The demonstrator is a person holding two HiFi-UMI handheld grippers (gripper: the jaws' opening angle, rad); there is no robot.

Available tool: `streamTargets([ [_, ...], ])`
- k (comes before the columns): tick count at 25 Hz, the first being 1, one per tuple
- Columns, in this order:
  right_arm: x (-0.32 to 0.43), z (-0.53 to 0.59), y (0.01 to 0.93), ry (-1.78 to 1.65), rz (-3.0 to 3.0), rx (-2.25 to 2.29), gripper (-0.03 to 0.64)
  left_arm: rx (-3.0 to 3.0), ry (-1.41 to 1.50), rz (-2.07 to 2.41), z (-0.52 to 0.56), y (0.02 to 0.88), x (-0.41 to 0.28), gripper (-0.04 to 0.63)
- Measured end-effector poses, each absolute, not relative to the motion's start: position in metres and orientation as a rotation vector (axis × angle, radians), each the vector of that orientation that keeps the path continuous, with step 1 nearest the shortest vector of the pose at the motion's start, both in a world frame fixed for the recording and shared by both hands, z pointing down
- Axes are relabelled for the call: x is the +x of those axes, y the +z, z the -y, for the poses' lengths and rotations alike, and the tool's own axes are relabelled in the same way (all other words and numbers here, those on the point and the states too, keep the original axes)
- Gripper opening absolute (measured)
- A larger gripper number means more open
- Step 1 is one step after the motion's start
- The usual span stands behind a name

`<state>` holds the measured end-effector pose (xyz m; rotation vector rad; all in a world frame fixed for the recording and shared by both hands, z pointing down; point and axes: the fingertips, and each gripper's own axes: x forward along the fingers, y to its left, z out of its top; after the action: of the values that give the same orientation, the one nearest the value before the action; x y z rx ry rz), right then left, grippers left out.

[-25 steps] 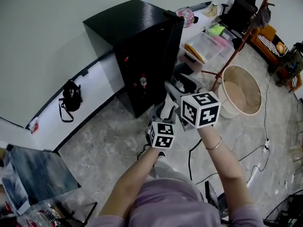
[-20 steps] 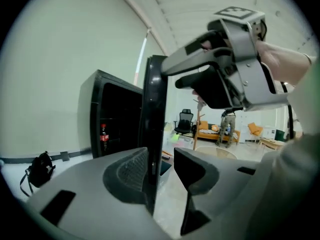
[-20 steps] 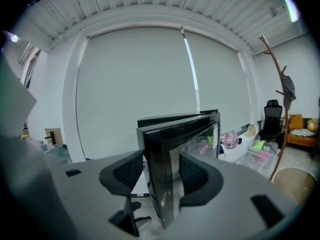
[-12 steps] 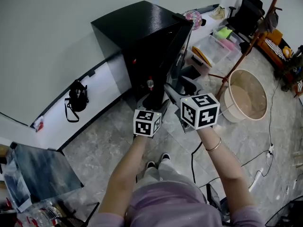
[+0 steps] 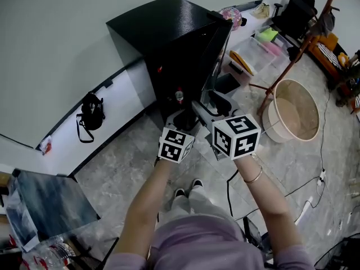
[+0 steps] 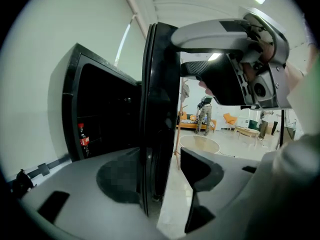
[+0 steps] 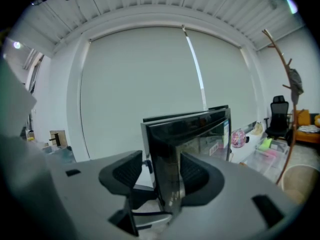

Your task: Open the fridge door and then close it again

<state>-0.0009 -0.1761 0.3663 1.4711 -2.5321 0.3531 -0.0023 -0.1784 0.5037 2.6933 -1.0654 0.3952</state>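
The left gripper (image 6: 161,173) has its jaws wide and closing, and the free edge of the fridge door (image 6: 161,109) stands between them. Its left pad is right at the door's inner face, while a strip of floor (image 6: 170,194) shows between the door and the other pad. The right gripper (image 7: 161,174) also has the door's edge between its closing jaws. Its right pad looks to lie against the door and its left pad is a thin gap away. I cannot tell whether it presses.

From above, the marker cubes (image 5: 176,145) cover both pairs of fingertips, and the grippers hide the lower part of the door. Both forearms (image 5: 149,207) reach forward side by side, with the grippers pointing a little downward and the right one higher.

The door stands open, its edge toward the person, on the black fridge (image 5: 157,27) near the wall (image 5: 67,49). Inside it is dark, and only a cola bottle (image 6: 83,140) can be made out.
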Motion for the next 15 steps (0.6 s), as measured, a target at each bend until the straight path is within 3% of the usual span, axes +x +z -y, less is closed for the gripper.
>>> streamTargets([
  [15,0.076,0.143,0.389,0.401,2.349,1.748,0.259,2.786,0.34,0.873,0.132,0.503,0.08,0.221],
])
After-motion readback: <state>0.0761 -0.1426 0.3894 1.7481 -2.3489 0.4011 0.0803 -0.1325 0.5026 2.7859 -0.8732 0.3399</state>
